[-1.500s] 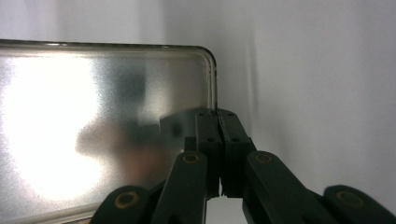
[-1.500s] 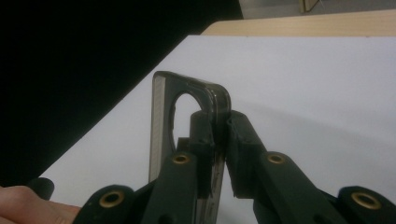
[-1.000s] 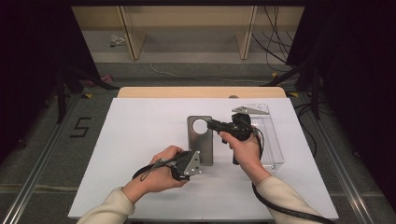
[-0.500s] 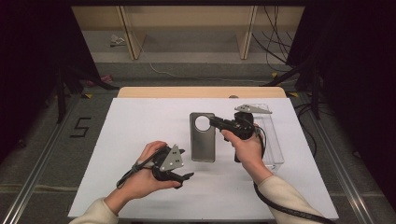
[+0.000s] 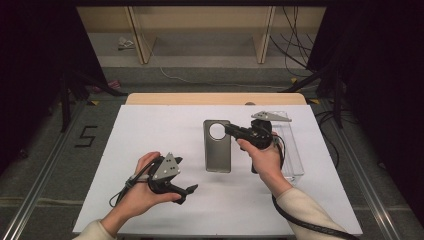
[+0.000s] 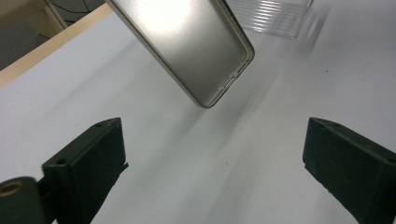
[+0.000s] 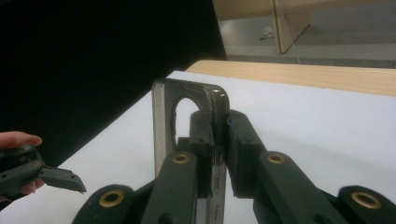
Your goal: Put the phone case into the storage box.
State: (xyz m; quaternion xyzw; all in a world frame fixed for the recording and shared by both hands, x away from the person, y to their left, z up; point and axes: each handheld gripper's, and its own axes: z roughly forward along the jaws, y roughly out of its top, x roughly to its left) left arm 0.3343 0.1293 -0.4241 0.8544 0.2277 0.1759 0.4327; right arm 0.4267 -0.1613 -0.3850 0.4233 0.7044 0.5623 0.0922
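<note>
Phone case: pinched at its top edge by right gripper. Left gripper, at its 8 o'clock, has just opened, jaws empty, having withdrawn; the right alone now carries it.

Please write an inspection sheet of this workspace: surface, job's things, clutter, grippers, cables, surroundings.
Surface: white table top, wooden strip along the far edge.
Job's things: grey phone case with a round camera hole; clear plastic box at its right.
Clutter: nothing seen.
Grippers: right hand-held gripper shut on the phone case's rim; left hand-held gripper has just been opening, jaws wide apart, nothing between them.
Cables: black cable trails from the right gripper past the forearm.
Surroundings: dark curtains at both sides, wooden frame and loose wires on the floor beyond.
</note>
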